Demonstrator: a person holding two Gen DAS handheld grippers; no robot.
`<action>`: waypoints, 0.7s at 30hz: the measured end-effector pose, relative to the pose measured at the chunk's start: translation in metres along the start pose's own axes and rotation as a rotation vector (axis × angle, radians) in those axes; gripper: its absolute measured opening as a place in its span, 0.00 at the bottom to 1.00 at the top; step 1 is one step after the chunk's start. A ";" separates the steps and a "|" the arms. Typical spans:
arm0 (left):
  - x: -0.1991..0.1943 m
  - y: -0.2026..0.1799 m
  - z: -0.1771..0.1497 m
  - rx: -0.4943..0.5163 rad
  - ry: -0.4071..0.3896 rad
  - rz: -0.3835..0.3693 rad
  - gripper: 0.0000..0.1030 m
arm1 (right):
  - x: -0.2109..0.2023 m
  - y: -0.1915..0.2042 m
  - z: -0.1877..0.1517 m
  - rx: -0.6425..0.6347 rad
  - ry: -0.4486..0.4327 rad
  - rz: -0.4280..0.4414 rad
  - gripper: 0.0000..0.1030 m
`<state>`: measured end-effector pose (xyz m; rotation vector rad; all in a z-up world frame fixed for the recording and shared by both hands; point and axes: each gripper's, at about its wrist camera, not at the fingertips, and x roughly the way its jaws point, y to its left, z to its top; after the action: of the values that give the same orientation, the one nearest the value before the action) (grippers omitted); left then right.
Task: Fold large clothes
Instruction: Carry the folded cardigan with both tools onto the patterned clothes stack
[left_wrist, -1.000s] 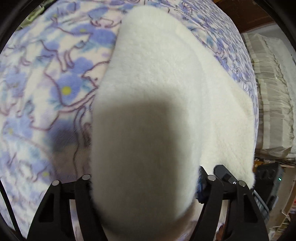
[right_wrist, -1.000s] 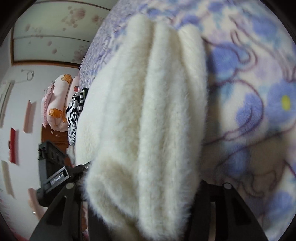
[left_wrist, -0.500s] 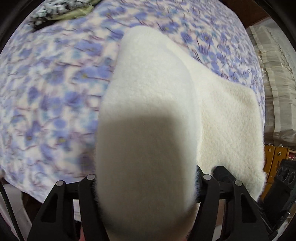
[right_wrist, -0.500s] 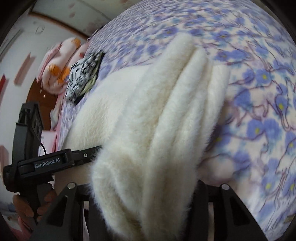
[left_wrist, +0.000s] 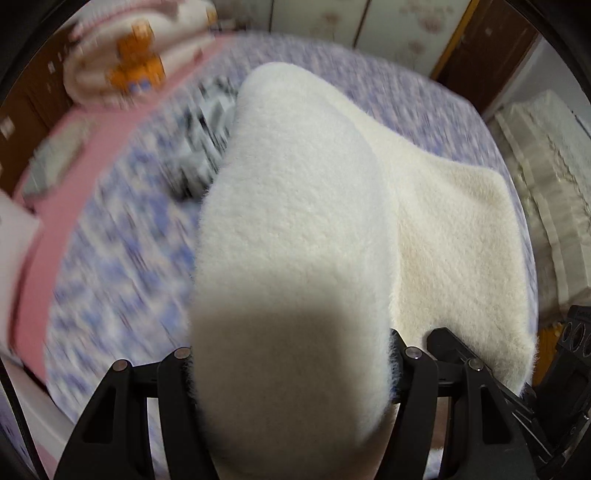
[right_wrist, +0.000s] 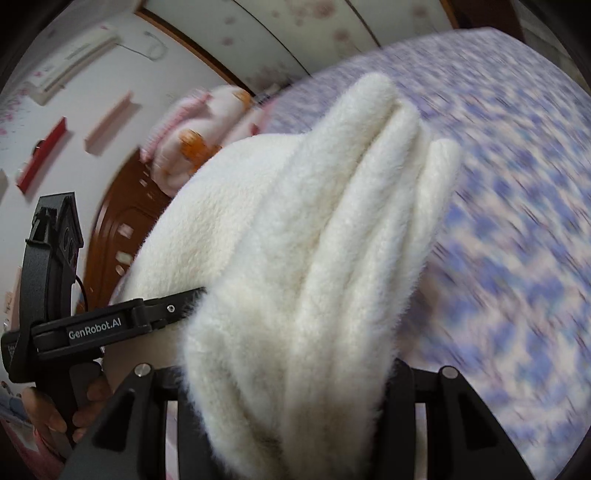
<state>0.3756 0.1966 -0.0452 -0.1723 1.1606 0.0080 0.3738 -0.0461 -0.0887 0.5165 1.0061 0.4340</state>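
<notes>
A large white fluffy garment (left_wrist: 295, 229) fills both views, held up over a bed with a blue-flowered cover (left_wrist: 122, 258). My left gripper (left_wrist: 290, 373) is shut on one bunched edge of it. My right gripper (right_wrist: 288, 384) is shut on another edge, where the garment (right_wrist: 314, 258) hangs in thick folds. The fingertips of both are buried in the pile. The left gripper also shows from the side in the right wrist view (right_wrist: 110, 325), with the hand that holds it. The flowered cover (right_wrist: 517, 221) spreads out to the right.
A black-and-white patterned cloth (left_wrist: 207, 140) lies on the bed behind the garment. A pink and orange plush blanket roll (left_wrist: 122, 70) sits at the headboard end. A pile of cream bedding (left_wrist: 554, 206) stands at the right of the bed. A brown wooden headboard (right_wrist: 125, 236) is at the left.
Both grippers have lifted and tilted up with the garment. The far end of the bed, the wall and the plush roll have come into view. The background is motion-blurred.
</notes>
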 end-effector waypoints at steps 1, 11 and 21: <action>-0.004 0.011 0.016 0.006 -0.029 0.008 0.61 | 0.010 0.011 0.011 -0.013 -0.021 0.013 0.42; 0.022 0.124 0.190 -0.040 -0.287 -0.109 0.62 | 0.123 0.082 0.156 -0.168 -0.201 0.139 0.42; 0.270 0.200 0.265 -0.038 -0.065 -0.174 0.67 | 0.326 -0.007 0.191 -0.126 -0.039 0.094 0.42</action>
<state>0.7060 0.4086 -0.2151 -0.3041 1.0783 -0.1172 0.6956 0.0932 -0.2310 0.4583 0.9134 0.5656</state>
